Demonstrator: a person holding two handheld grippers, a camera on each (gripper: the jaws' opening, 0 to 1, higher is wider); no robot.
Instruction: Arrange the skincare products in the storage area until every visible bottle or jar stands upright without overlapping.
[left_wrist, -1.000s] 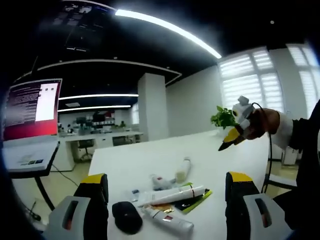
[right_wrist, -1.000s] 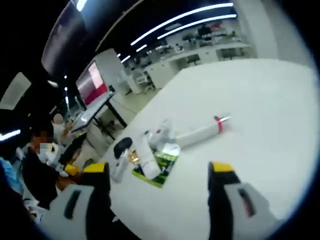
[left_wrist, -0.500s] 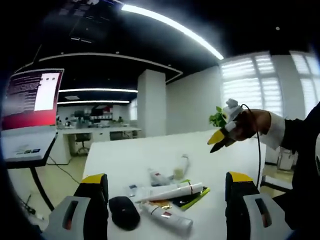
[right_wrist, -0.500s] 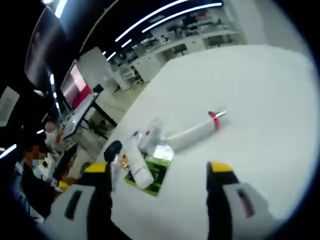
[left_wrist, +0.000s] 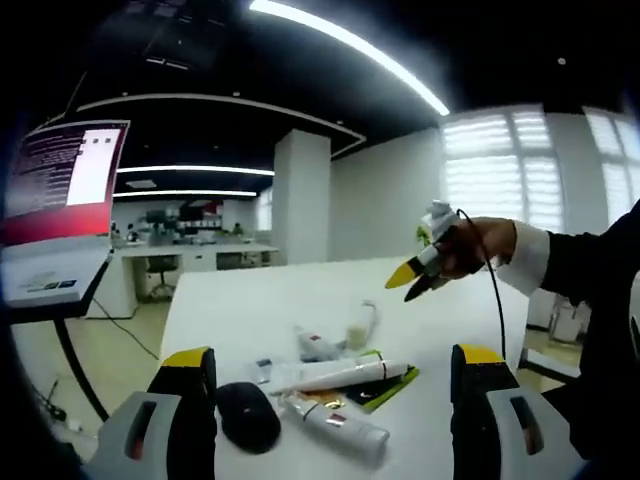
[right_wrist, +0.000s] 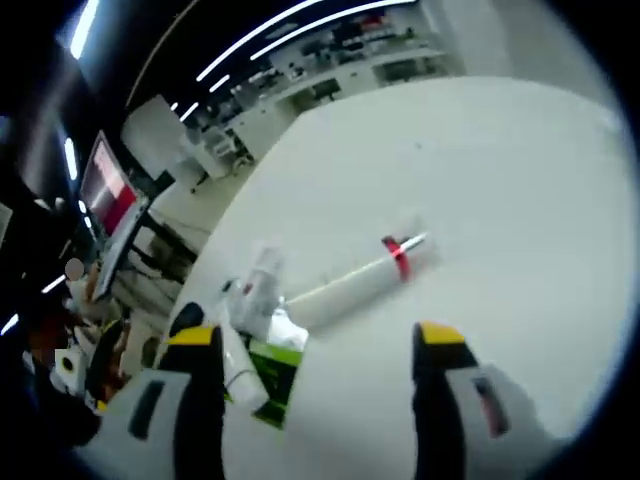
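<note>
Several skincare products lie in a heap on the white table (left_wrist: 250, 300). In the left gripper view I see a black round jar (left_wrist: 248, 417), a white tube (left_wrist: 335, 425), a long white tube (left_wrist: 340, 375) across a green-and-black packet (left_wrist: 385, 387), and two small bottles (left_wrist: 312, 345) (left_wrist: 357, 333) behind. My left gripper (left_wrist: 333, 355) is open, near side of the heap, touching nothing. My right gripper (left_wrist: 413, 275) hovers above the table's far right. In the right gripper view it (right_wrist: 317, 335) is open above a lying white bottle with a red ring (right_wrist: 350, 290).
A red-lit screen (left_wrist: 60, 185) stands on a stand left of the table. A person's sleeve (left_wrist: 585, 280) reaches in from the right. Bare tabletop (right_wrist: 500, 200) stretches beyond the heap. The table edge (left_wrist: 165, 320) runs close to the left of the products.
The right gripper has moved left and lower toward the heap in the left gripper view. Its own view has tilted down onto the table. The products have not moved.
</note>
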